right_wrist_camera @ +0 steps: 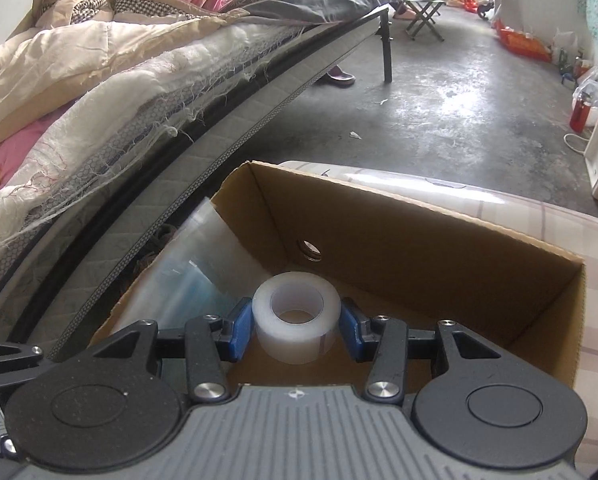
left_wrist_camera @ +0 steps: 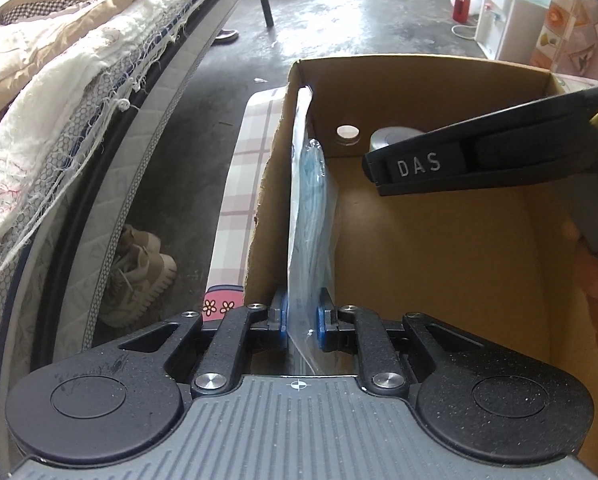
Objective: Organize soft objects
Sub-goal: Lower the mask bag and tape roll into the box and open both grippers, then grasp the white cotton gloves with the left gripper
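Note:
An open cardboard box [left_wrist_camera: 439, 92] stands on a plaid-covered surface. My left gripper [left_wrist_camera: 302, 322] is shut on a clear plastic bag [left_wrist_camera: 309, 216] with blue contents, held upright along the box's left wall. My right gripper [right_wrist_camera: 297, 330] is shut on a white tape roll [right_wrist_camera: 297, 322] and holds it inside the box [right_wrist_camera: 419, 236]. The bag also shows in the right wrist view [right_wrist_camera: 195, 280], leaning at the box's left side. The right gripper's body [left_wrist_camera: 479, 160] reaches into the box from the right in the left wrist view, with the roll [left_wrist_camera: 391, 136] partly hidden behind it.
A bed with a frayed mattress and piled quilts [right_wrist_camera: 99, 80] runs along the left. Shoes [left_wrist_camera: 139, 272] lie under it. The concrete floor [right_wrist_camera: 459, 100] stretches ahead, with a folding stool [right_wrist_camera: 423, 12], bottles and a white appliance [left_wrist_camera: 507, 28] at the right wall.

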A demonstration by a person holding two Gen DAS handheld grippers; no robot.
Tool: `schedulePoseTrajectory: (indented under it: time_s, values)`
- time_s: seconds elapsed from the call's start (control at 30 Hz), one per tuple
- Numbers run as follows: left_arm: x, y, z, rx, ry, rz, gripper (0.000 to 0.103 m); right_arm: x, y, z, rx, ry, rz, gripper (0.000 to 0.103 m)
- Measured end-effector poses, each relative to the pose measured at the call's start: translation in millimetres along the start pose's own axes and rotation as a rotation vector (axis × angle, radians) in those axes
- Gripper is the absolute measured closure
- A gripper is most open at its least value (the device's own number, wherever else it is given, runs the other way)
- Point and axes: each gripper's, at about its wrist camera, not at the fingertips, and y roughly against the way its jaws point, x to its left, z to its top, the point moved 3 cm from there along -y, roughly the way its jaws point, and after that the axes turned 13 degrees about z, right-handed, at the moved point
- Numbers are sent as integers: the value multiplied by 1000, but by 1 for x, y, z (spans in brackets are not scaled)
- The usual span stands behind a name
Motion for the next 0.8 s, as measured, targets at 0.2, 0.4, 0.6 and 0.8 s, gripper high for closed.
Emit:
schedulePoseTrajectory:
  time_s: [0.2,0.4,0.6,0.8]
  values:
    - [3,0,1,7,11,-26,83,-5,-6,0,-18,-13,35,45]
    - [4,2,1,0,28,-50,77,-5,-3,1,-26,-7,47,45]
    - [9,10,0,-23,58,-93,68,-2,17,3,-62,4,69,45]
    - [19,31,-3,-80,86,-129,49,-3,56,-2,-110,0,142,45]
